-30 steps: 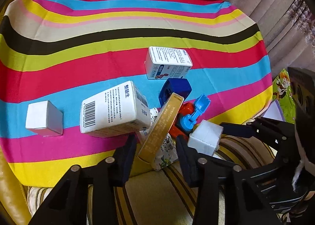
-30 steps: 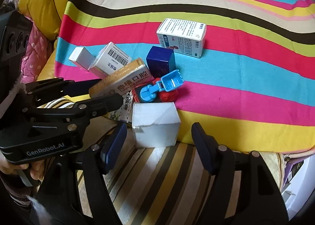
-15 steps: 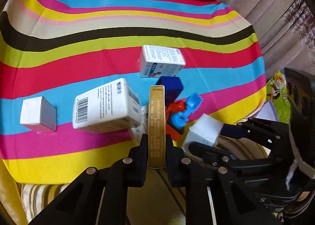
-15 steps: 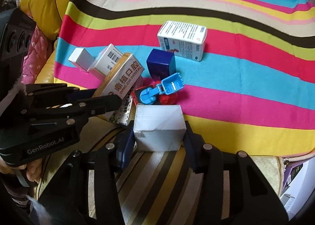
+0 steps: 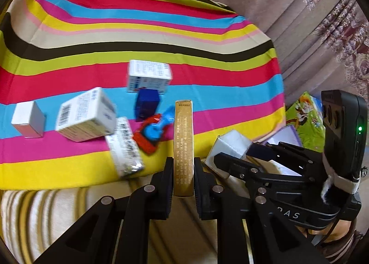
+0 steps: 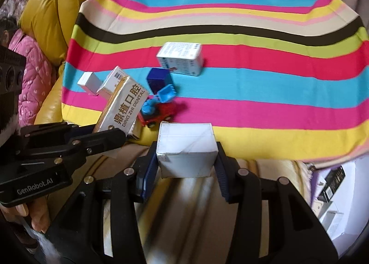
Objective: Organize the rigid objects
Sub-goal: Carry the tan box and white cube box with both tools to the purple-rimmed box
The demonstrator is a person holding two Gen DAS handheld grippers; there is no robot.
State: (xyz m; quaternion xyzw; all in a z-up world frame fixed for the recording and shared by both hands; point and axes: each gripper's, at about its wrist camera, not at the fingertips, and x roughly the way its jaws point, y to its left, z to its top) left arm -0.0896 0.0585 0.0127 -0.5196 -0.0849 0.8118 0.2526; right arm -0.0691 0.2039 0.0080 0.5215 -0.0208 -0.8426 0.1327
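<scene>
A gold dental box (image 5: 183,148) was held on edge, lifted off the striped cloth. A plain white carton (image 6: 186,149) was held level, also raised. Left on the cloth: a printed white-and-blue box (image 5: 148,78), a dark blue cube (image 5: 147,104), a red-and-blue toy vehicle (image 5: 153,131), a barcoded box (image 5: 86,115), tilted, and a small white box (image 5: 27,119).
</scene>
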